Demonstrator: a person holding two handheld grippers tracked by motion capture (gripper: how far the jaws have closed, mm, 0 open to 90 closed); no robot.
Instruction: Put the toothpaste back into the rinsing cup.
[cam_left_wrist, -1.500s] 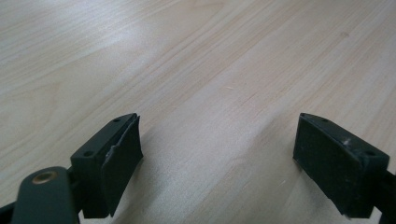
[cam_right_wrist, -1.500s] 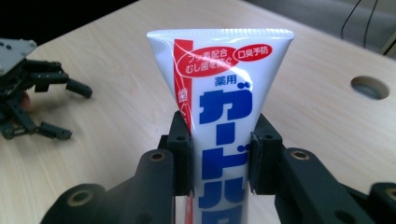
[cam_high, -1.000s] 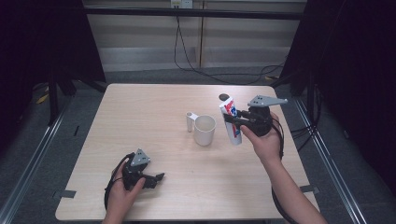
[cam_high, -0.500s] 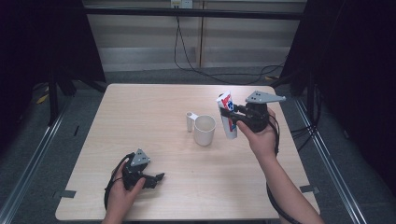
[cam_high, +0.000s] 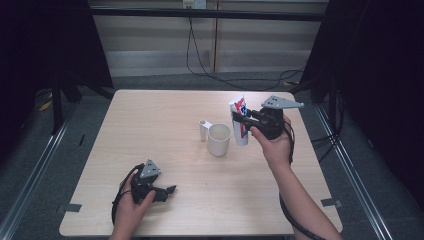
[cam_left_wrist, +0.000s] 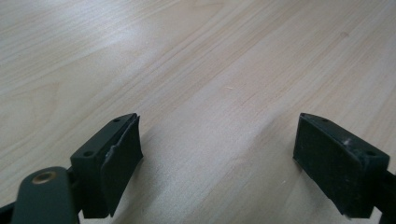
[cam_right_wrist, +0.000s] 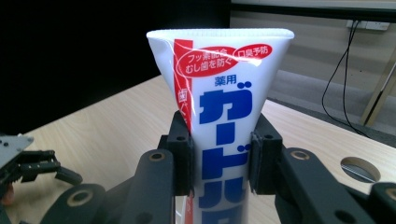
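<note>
Toothpaste tube (cam_high: 240, 121), white with red and blue print, held upright above the right half of the worktop (cam_high: 165, 120), crimped flat end up. Pinched at mid-body in the right claw (cam_high: 243, 120), one black jaw pressed on each side, as seen in the right gripper view (cam_right_wrist: 223, 122). Gripped by the person's right hand (cam_high: 272, 142), with a grey three-cornered plate (cam_high: 281, 102) on top of the tool.

Just beside the tube, toward the worktop's middle: a cream mug (cam_high: 219, 139), standing upright, mouth open to the camera. Touching or nearly touching the mug's left side, a small white cylinder-like part (cam_high: 203, 130); cannot tell whether handle or separate item. Tube's lower end close to the mug's right wall; cannot tell whether touching.

Left claw (cam_high: 167, 191) low on the near-left part of the worktop, held in the left hand (cam_high: 131, 202), well apart from mug and tube. Jaws spread wide in the left gripper view (cam_left_wrist: 219, 163), nothing between them but bare wood grain. Also seen small at the left edge of the right gripper view (cam_right_wrist: 35, 170).

Worktop: pale wood-grain board, rounded corners. A round cable hole (cam_right_wrist: 360, 169) near its edge in the right gripper view. Beyond: dark curtains at both sides, a pale wall panel behind, black cables (cam_high: 200, 55) hanging down to a grey floor.
</note>
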